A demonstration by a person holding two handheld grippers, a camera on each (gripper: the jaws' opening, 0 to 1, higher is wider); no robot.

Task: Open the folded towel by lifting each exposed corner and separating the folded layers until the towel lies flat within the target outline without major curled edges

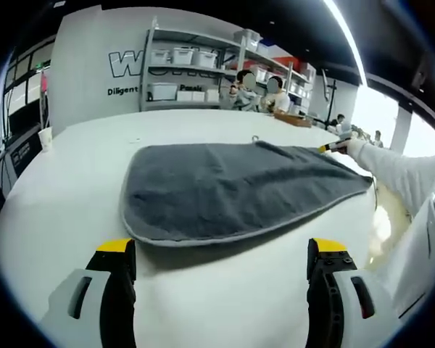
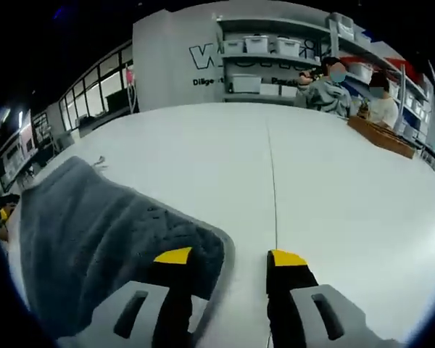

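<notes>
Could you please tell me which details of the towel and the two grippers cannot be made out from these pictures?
- Left gripper view: the towel far corner is too small to tell whether the right gripper grips it.
- Right gripper view: the towel's near edge is hidden under the right gripper, and its left part is cut off by the rim.
- Both views: no target outline is discernible on the white table.
- Left gripper: jaws apart, holding nothing.

Left tongs (image 1: 222, 255) gape wide, holding nothing; right tongs (image 2: 228, 257) stand parted, a white-sleeved arm (image 1: 402, 170) reaching out.
</notes>
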